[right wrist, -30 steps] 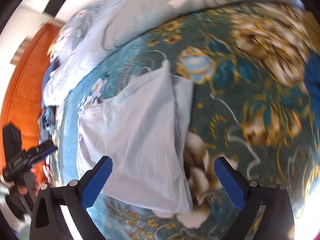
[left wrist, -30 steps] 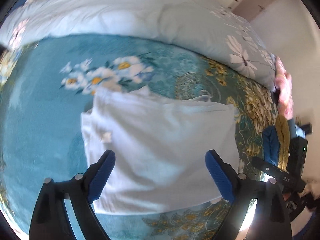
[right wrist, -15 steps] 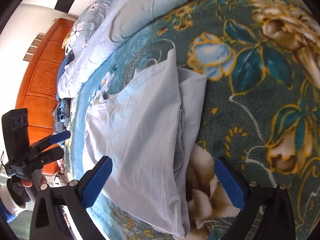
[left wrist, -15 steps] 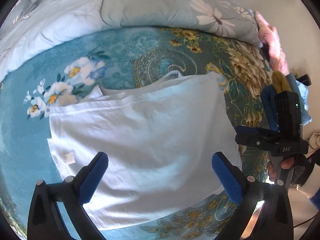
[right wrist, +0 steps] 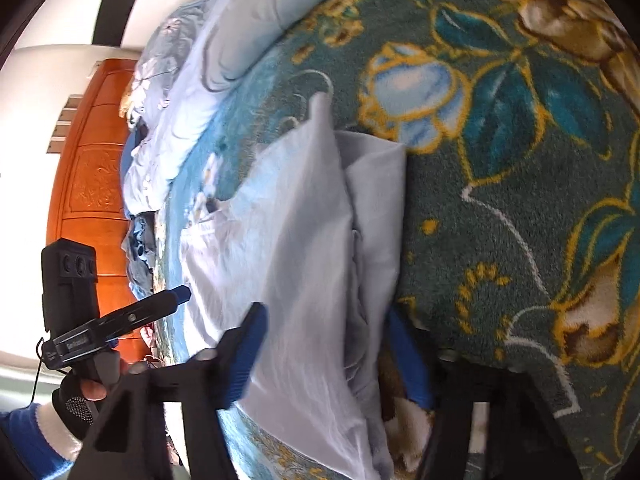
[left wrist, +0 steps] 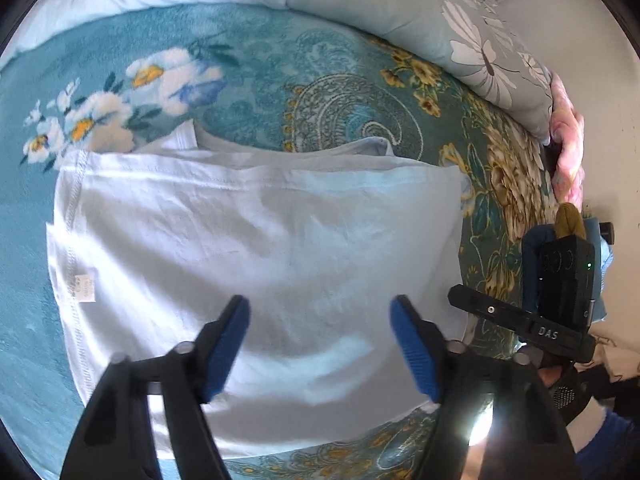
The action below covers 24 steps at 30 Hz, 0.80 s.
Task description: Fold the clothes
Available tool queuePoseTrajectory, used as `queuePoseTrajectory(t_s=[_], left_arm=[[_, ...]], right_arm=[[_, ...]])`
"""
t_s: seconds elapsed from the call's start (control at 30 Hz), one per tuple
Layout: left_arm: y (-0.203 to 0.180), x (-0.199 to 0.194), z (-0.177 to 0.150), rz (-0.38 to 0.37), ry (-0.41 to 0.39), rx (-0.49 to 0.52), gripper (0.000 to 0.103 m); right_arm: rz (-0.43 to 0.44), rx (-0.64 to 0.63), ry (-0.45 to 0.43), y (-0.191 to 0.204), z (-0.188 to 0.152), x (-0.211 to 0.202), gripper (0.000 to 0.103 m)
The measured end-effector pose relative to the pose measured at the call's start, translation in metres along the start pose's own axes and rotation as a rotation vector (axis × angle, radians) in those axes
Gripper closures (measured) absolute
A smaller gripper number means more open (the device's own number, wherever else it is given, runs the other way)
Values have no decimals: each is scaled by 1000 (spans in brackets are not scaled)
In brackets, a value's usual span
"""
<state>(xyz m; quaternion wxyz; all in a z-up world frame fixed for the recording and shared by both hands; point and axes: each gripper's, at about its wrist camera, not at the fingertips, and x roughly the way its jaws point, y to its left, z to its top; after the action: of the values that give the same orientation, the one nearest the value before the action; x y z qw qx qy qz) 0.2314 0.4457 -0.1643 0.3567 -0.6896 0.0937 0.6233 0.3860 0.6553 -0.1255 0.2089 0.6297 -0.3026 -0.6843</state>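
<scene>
- The white garment [left wrist: 256, 264] lies partly folded and flat on the floral blanket [left wrist: 256, 64] that covers the bed; it sits at the near edge of the bed, in front of both grippers.
- A stitched hem runs along its left side in the left wrist view, with a small label [left wrist: 84, 286] close to that hem.
- In the right wrist view the garment [right wrist: 288, 264] shows a top layer over a narrower layer that protrudes along its right side.
- The left gripper [left wrist: 320, 344] points steeply down over the near half of the garment. Its jaws are closing (blue pads a moderate gap apart), with cloth below and between them; the pads do not press on it.
- The right gripper [right wrist: 324, 352] straddles the garment's near right edge. Its jaws are closing; the folded edge lies between the pads, and no clamping is visible.
- Each wrist view shows the opposite gripper at its border, held by a hand in a dark glove [right wrist: 76, 404] with a blue sleeve.
- A pale quilt with flower print [left wrist: 400, 4] lies along the far side of the bed.
- An orange-brown wooden cabinet [right wrist: 92, 176] stands at the far left in the right wrist view.
</scene>
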Motion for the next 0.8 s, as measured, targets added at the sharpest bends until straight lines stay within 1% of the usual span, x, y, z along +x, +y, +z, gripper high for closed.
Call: queuePoseTrajectory(t_s=[0.03,0.07,0.1,0.13,0.17,0.2,0.23,0.27,0.37,0.43,0.5,0.63,0.73,0.8], left_arm=[[2,1,0,-7,2,-9,41],[4,2,0,-11,4,-18,50],[6,4,-1,-16,6,-27,57],[8,5,-1,-18,7,-35,72],[9,6,-1,-16,8,-42,84],[11,8,-1,-15,9,-49,89],[13,9,-2,-13,9,-57,94],[15,11,-2,-12,11,-63,94],[17,20,-2,-8,30,-70,94],[18,29,-2,7,49,-60,94],[19,38,-2,19,65,-59,94],[20,48,0,35,77,-64,95],[19,45,2,27,81,-68,95],[18,35,1,7,63,-61,95]], right_arm=[[6,13,-2,-3,0,0,47],[12,26,-3,-5,1,0,51],[21,44,-6,-9,1,-1,57],[30,63,-6,-12,0,-2,61],[31,82,-3,-15,0,-1,72],[33,100,0,-19,0,-1,78],[45,123,0,-22,-1,-1,79],[49,133,-1,-23,-1,-1,83],[59,166,-4,-23,-1,1,89],[46,166,3,-19,0,2,92],[44,172,0,-15,1,0,94],[19,142,-15,2,1,-6,94],[-11,116,-30,20,0,-9,95],[-30,104,-43,33,0,-11,95]])
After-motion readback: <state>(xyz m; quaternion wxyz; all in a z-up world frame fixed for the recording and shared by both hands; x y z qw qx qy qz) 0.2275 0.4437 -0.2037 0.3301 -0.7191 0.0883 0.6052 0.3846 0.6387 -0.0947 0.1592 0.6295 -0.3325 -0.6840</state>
